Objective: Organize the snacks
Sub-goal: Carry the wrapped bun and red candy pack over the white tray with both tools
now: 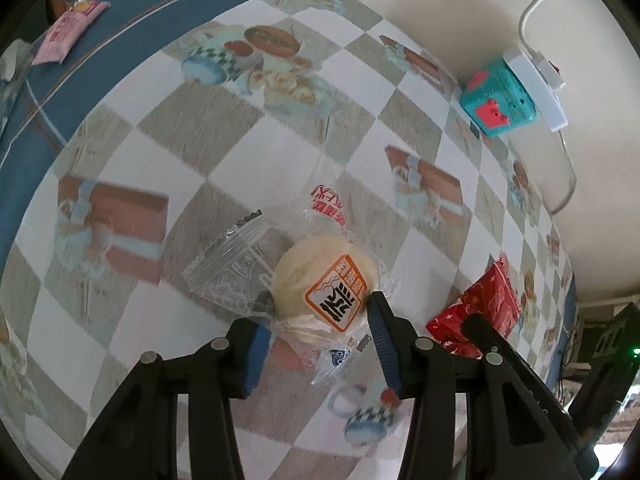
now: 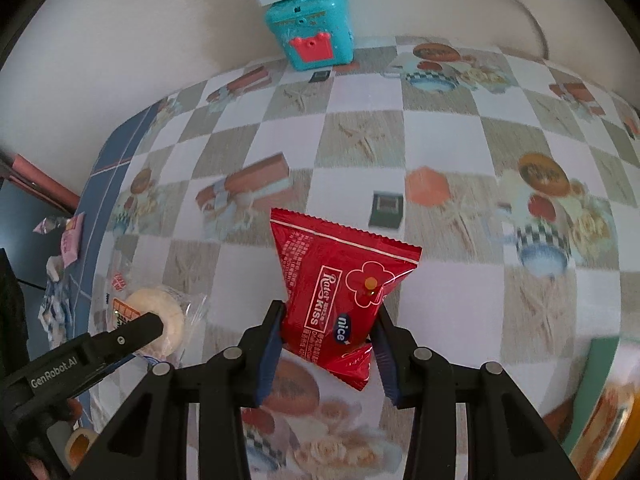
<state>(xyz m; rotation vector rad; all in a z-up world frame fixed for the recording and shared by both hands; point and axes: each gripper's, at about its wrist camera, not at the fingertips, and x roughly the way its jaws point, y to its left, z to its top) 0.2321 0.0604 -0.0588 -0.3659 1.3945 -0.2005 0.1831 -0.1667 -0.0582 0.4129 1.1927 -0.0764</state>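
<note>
Left wrist view, your left gripper (image 1: pixel 316 312) is clenching the clear-wrapped round cake (image 1: pixel 320 292) above the checked tablecloth (image 1: pixel 224 132), open cloth stretching far and left, right wrist view, your right gripper (image 2: pixel 330 320) is clasping the red snack packet (image 2: pixel 340 284), teal box (image 2: pixel 310 36) sitting far at the wall edge.

Pastry pack (image 2: pixel 160 320) left of snack pouch (image 2: pixel 340 292); toy box (image 2: pixel 310 32) behind, at wall.

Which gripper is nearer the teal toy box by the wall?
Right. The right gripper, holding the red packet, faces the teal toy box; the left gripper sits farther left.
</note>
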